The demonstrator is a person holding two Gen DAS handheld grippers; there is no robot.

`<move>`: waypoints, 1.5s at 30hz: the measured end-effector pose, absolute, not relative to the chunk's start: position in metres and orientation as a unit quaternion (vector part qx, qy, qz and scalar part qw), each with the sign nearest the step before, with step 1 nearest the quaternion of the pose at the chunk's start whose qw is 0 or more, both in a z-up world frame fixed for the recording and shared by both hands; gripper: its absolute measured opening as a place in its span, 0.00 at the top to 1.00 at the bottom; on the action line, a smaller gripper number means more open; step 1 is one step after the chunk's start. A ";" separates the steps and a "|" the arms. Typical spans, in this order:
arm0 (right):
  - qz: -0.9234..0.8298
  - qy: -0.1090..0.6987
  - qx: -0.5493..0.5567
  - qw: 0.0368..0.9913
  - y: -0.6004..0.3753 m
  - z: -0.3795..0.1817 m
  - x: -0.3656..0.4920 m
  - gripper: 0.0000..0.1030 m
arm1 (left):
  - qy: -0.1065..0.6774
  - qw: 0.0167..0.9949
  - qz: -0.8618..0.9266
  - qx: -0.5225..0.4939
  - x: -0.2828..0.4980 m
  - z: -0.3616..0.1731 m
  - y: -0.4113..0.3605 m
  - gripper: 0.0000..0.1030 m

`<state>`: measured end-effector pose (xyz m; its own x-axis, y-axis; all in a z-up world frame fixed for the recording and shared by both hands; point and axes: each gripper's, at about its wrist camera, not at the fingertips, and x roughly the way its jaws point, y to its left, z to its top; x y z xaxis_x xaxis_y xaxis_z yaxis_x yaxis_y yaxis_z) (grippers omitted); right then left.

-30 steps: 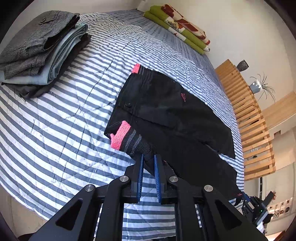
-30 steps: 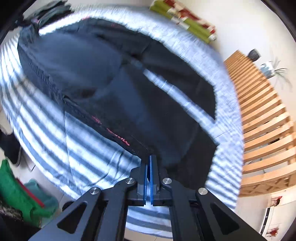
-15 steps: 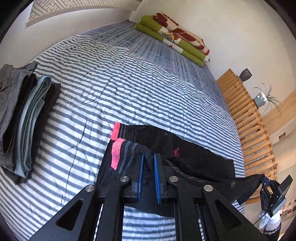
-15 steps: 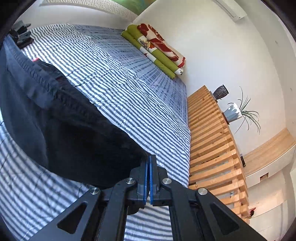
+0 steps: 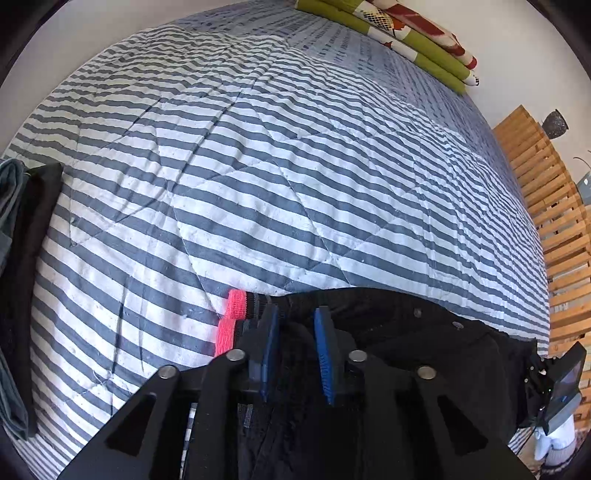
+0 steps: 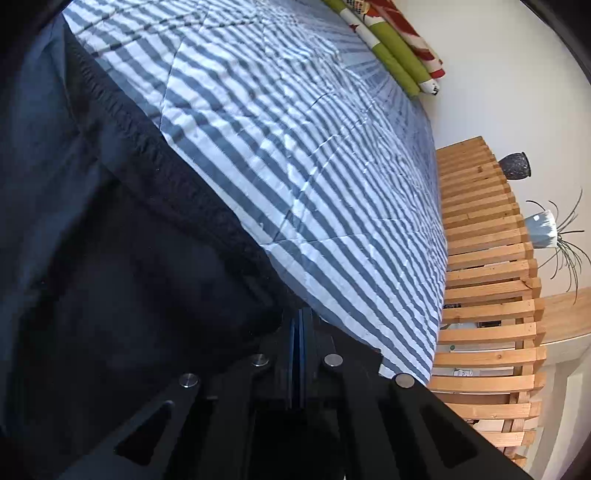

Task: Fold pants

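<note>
In the left wrist view, the left gripper [image 5: 295, 328] is now spreading its jaws, having been pinched on the black pants [image 5: 424, 332] half a second ago; the pink cuff [image 5: 231, 321] is lying at lower centre on the striped quilt [image 5: 277, 166]. This fold looks laid.

In the right wrist view, the right gripper [image 6: 298, 321] is still clamping the pants' [image 6: 110, 258] edge at lower centre.

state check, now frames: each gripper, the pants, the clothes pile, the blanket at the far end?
left gripper: jaws apart, black fabric between them.
right gripper: shut on pants.
pants: held up at the near bed edge, bunched, pink cuffs stacked.
clothes pile: folded, stacked on the bed.
blanket: folded, on the bed's far end.
</note>
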<state>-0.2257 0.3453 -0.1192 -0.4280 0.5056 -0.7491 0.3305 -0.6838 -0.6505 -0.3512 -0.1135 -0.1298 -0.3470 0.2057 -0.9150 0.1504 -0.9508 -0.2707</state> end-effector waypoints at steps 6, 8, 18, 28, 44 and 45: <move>0.760 -0.346 -0.547 0.058 0.367 -0.113 -0.232 0.75 | -0.161 -0.007 0.835 -0.526 -0.335 -0.093 -0.144 0.45; 0.781 -0.300 -0.544 0.064 0.388 -0.094 -0.237 0.58 | -0.164 0.002 0.840 -0.517 -0.320 -0.084 -0.150 0.45; 0.856 -0.053 -0.513 0.037 0.483 -0.028 -0.186 0.37 | -0.076 0.065 0.814 -0.572 -0.261 -0.134 -0.086 0.46; 0.854 -0.077 -0.505 -0.103 0.455 -0.007 -0.179 0.37 | -0.038 0.030 0.802 -0.595 -0.269 -0.159 -0.070 0.50; 0.852 -0.122 -0.505 -0.064 0.401 -0.076 -0.084 0.47 | -0.120 0.049 0.832 -0.539 -0.296 -0.121 -0.118 0.46; 0.852 -0.112 -0.507 -0.067 0.401 -0.078 -0.087 0.46 | -0.110 0.041 0.834 -0.538 -0.303 -0.126 -0.111 0.41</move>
